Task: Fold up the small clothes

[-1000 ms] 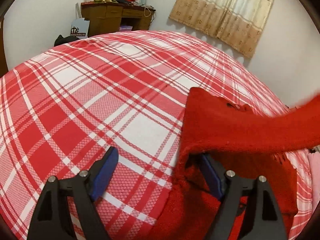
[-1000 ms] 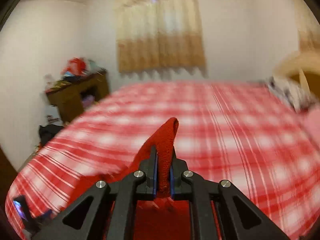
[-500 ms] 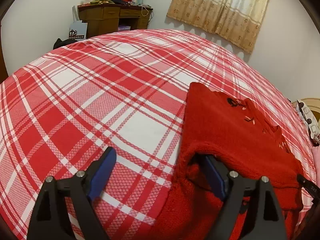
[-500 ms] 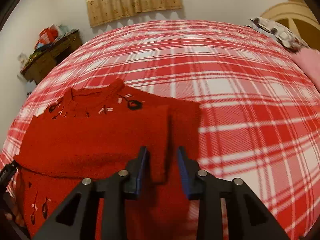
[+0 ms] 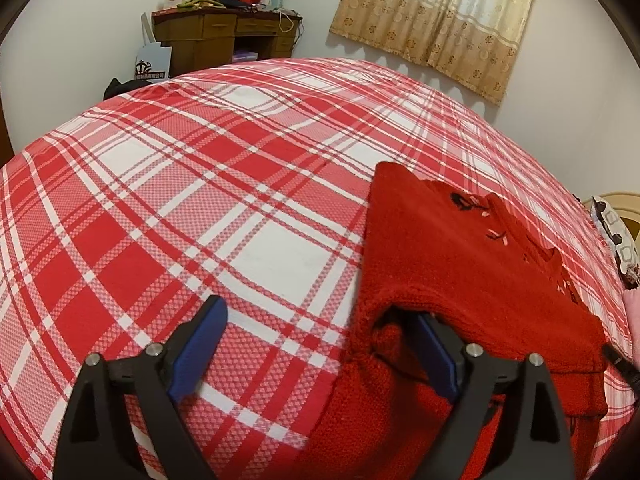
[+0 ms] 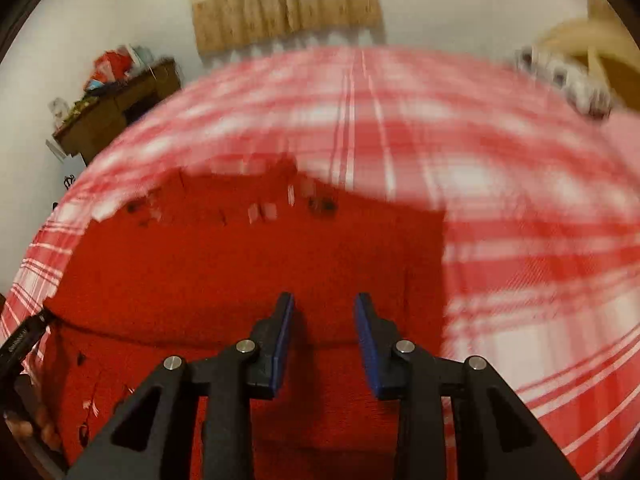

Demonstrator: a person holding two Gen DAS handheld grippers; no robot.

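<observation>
Two hand-held grippers work over one red knitted sweater (image 5: 460, 264) that lies on a bed (image 5: 200, 208) covered with a red-and-white plaid sheet. The sweater is the landmark: it sits toward the near edge of the bed, its top part folded down over its lower part, with small dark and pale stitched marks near the neckline.

At the sweater's left edge, the left hand-held gripper (image 5: 320, 352) has its fingers spread wide. Its left finger (image 5: 196, 352) stands over bare plaid sheet just beside the sweater, while its right finger (image 5: 436, 356) is tucked under the folded layer, inside the opening of the fold, so the knit hides its tip.

Over the sweater's middle, the right hand-held gripper (image 6: 324, 344) is parted with nothing between its blue pads; red knit shows through the gap. This view is blurred, so whether the fingertips touch the fabric cannot be told. At the sweater's left edge in this view, a black part of the other tool (image 6: 20, 340) pokes in.

Beyond the sweater, across the bed, a brown wooden bench (image 5: 224, 40) piled with clutter stands against the wall, a paper bag (image 5: 154, 60) leaning beside it. A beige curtain (image 5: 440, 20) hangs further right. A patterned pillow (image 5: 616, 240) lies beyond the sweater's right side.
</observation>
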